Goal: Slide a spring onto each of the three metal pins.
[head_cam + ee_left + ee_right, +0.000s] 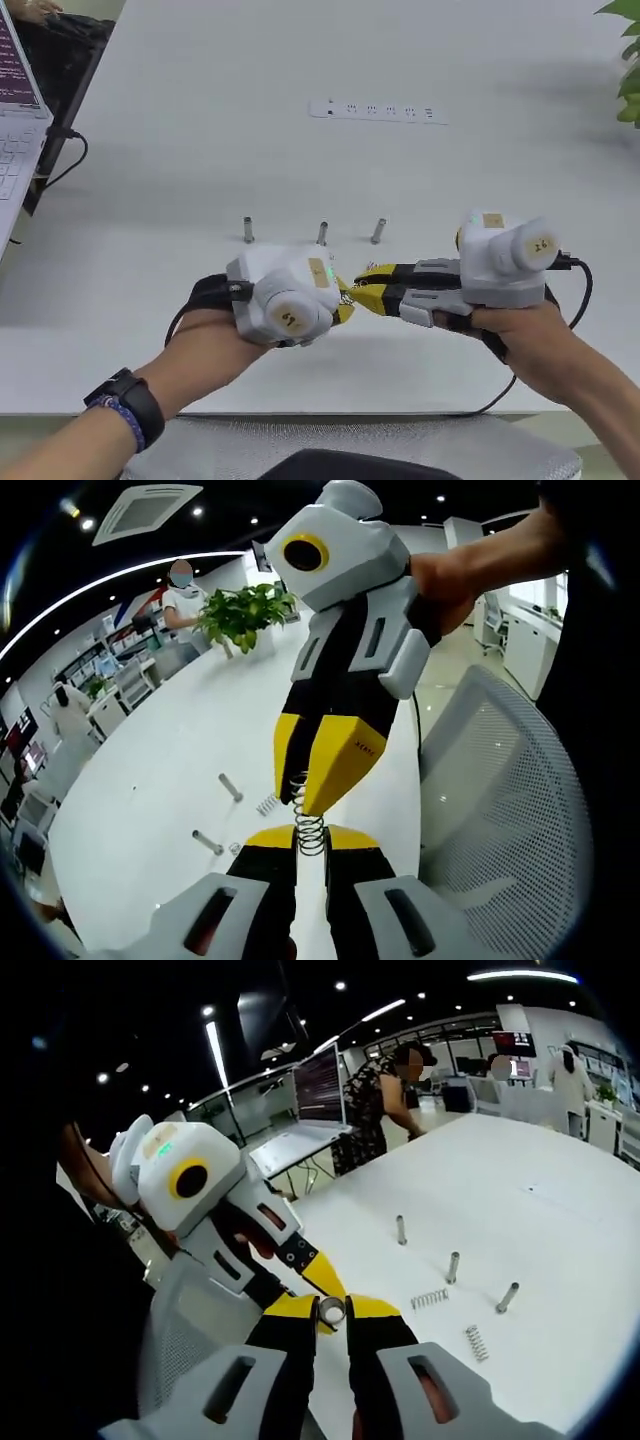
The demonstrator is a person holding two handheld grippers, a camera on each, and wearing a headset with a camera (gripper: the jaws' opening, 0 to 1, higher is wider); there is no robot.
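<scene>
Near the worktop (150, 150) front edge, left gripper (309, 842) and right gripper (331, 1312) fingers pinch one spring (311, 825); pins (322, 233) stand beyond, open surface behind.

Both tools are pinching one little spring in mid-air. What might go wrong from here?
1. The left gripper and the right gripper both clamp the spring; pulling or twisting apart may stretch or bend it.
2. It hangs in the air over the table's near side; if it pops free, it may bounce off the edge.
3. The three pins are thin and close together; a gripper may knock one.
</scene>
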